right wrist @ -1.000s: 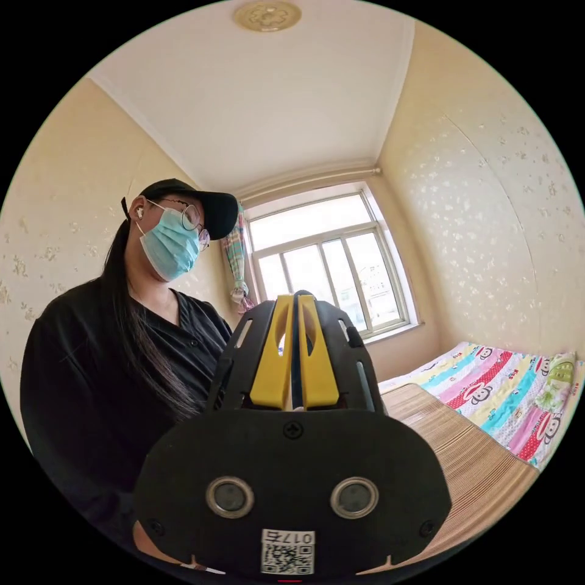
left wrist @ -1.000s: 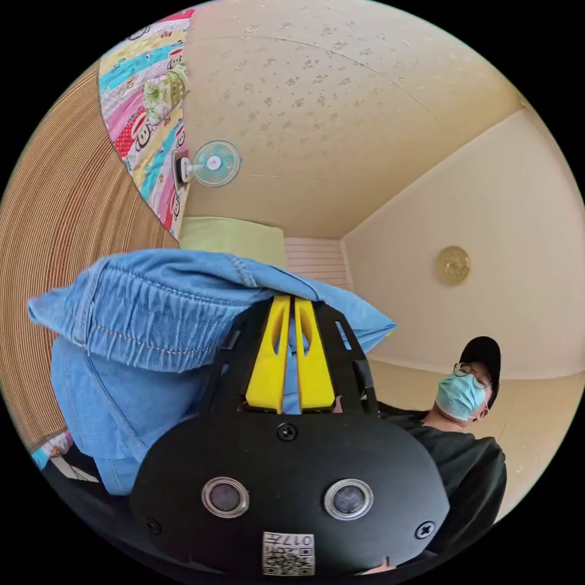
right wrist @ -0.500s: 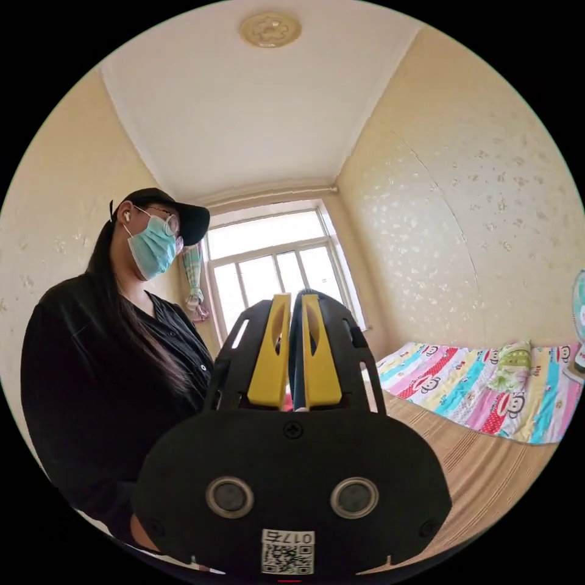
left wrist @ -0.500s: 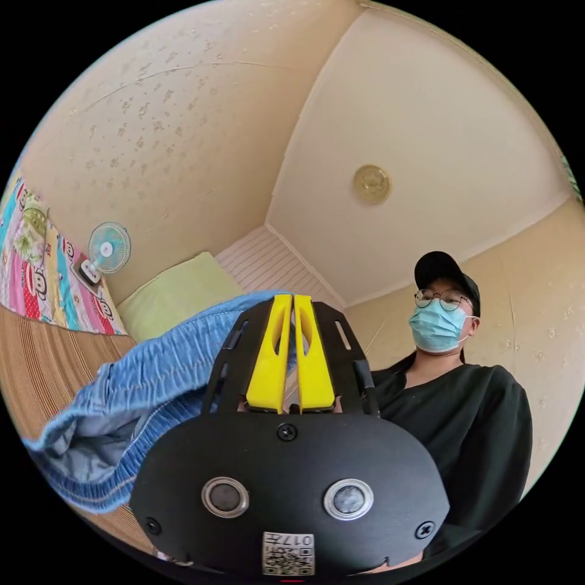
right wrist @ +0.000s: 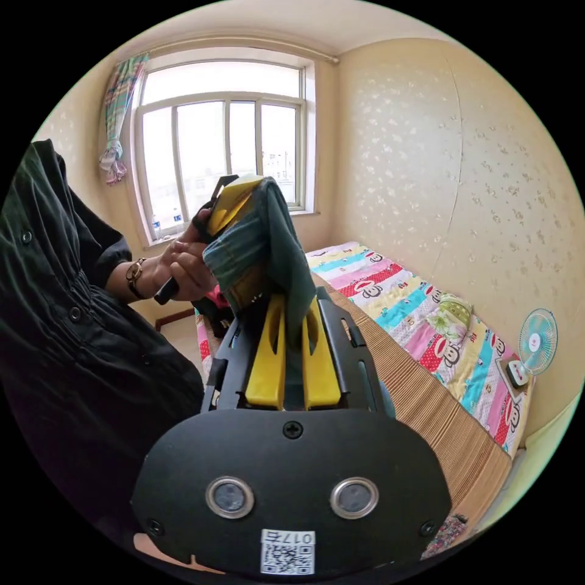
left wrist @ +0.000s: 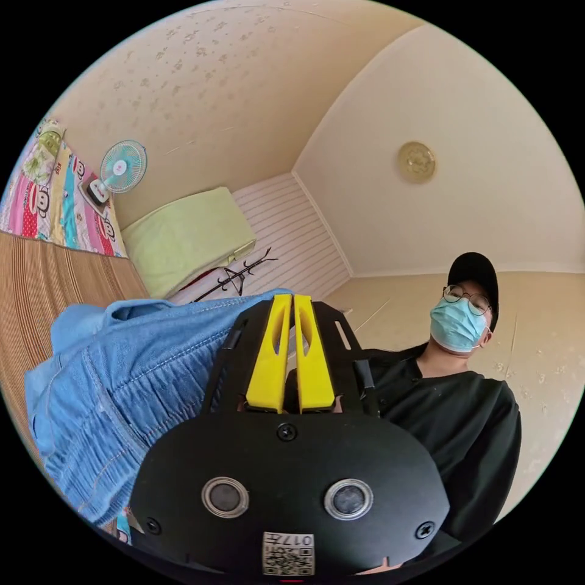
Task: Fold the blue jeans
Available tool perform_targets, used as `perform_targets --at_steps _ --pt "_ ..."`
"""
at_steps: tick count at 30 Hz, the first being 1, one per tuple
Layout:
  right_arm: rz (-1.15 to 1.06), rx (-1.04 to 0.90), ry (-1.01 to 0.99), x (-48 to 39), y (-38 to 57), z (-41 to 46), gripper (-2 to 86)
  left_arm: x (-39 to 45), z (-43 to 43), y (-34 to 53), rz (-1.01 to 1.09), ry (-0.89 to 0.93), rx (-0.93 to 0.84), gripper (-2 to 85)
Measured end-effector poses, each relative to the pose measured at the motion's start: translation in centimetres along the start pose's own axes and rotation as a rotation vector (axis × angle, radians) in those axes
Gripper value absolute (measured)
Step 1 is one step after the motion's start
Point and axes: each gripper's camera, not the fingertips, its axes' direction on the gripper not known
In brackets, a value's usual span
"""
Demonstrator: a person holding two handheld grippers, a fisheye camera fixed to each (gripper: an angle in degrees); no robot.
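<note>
Both grippers are held up in the air with the blue jeans (left wrist: pixel 116 390) strung between them. The left gripper (left wrist: pixel 291 304) has its yellow jaws pinched on the elastic waistband, and the right gripper (right wrist: pixel 292 304) clamps the denim (right wrist: pixel 268 256) draping from the left one, above the striped mat (right wrist: pixel 420 414)

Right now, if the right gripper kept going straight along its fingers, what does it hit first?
Likely the left gripper, held in the person's hand just beyond the jeans pinched in the right gripper; depth is unclear.

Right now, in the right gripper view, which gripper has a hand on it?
The left gripper, raised before the window, a hand gripping its handle; the right gripper shows yellow jaws closed on the jeans.
</note>
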Motion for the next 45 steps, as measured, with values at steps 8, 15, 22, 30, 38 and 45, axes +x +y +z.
perform_targets --at_steps 8,15,22,30,38,45 --pt "0.092 0.248 0.083 1.5 -5.7 -7.5 4.8 5.4 -7.8 6.6 0.080 -0.142 0.364 3.3" --pt "0.004 0.435 0.193 -2.3 -11.6 -15.3 5.2 11.0 -3.9 11.0 0.125 -0.878 0.243 11.7" --pt "-0.071 0.595 0.216 -5.9 -16.2 -22.8 5.3 10.5 6.5 9.1 0.260 -1.101 0.018 15.4" --pt "-0.096 0.517 0.420 -6.4 -16.0 -25.7 4.9 19.7 9.6 7.7 0.645 -0.908 0.324 5.6" --pt "-0.067 0.503 0.201 -1.1 -7.1 -30.3 4.2 30.0 2.2 7.4 0.762 -0.502 0.587 3.5" --pt "0.003 0.662 0.133 2.1 -6.8 -35.8 3.7 37.7 2.0 6.5 0.899 -0.512 0.625 3.9"
